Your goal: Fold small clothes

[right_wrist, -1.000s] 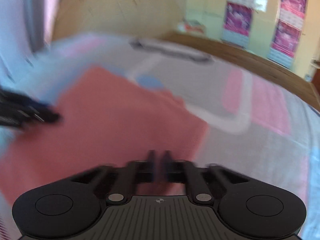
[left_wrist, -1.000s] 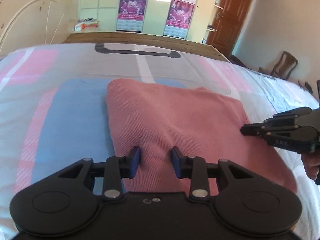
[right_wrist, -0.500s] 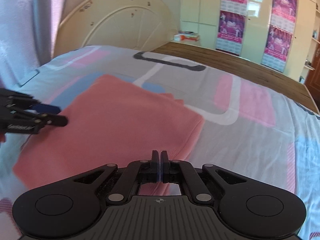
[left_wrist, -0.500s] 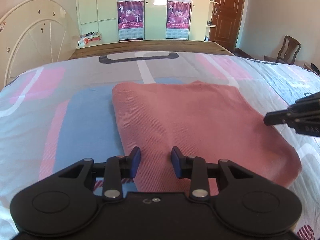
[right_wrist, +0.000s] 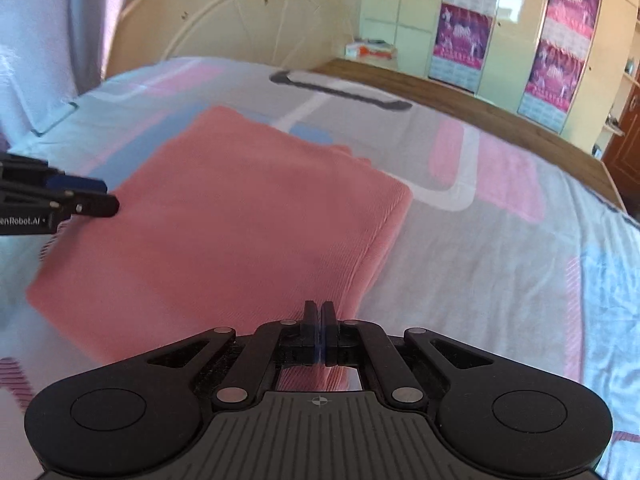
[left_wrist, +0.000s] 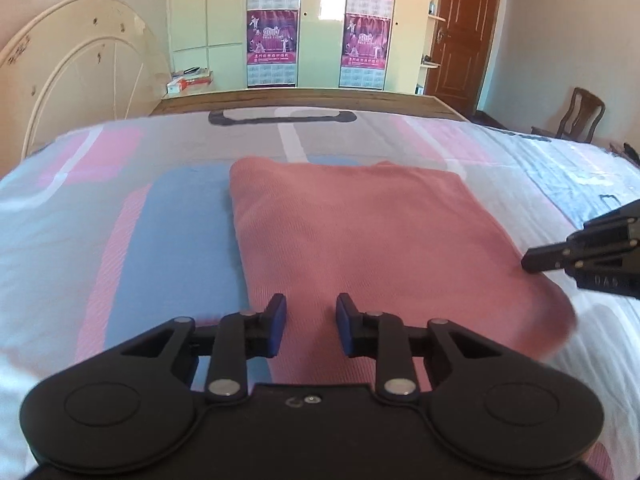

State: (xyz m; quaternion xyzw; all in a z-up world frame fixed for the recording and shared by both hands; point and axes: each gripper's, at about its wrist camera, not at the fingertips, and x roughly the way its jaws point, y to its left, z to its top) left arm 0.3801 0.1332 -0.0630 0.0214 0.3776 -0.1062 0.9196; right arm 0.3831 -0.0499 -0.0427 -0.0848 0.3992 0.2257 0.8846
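Observation:
A pink ribbed garment (left_wrist: 360, 232) lies folded into a flat rectangle on the patterned bedsheet (left_wrist: 80, 220). My left gripper (left_wrist: 311, 312) hovers over its near edge. Its blue-padded jaws are closing with a gap still between them, and no cloth is between the pads. In the right wrist view the same garment (right_wrist: 224, 220) spreads ahead, and my right gripper (right_wrist: 320, 312) is shut over its near right corner with nothing pinched. Each gripper shows in the other's view: the right gripper (left_wrist: 532, 260) at the cloth's right edge, the left gripper (right_wrist: 102, 196) at its left edge.
The bedsheet (right_wrist: 500, 260) has pink, blue and grey blocks. A curved white headboard (left_wrist: 80, 80) stands at the left. A wooden bed end (left_wrist: 300, 100), a wardrobe with posters (left_wrist: 272, 40), a brown door (left_wrist: 464, 28) and a chair (left_wrist: 580, 116) lie beyond.
Both grippers have drawn back from the garment, so more of it shows. The left jaws have narrowed a little. The right gripper has slid toward the right edge of the left view.

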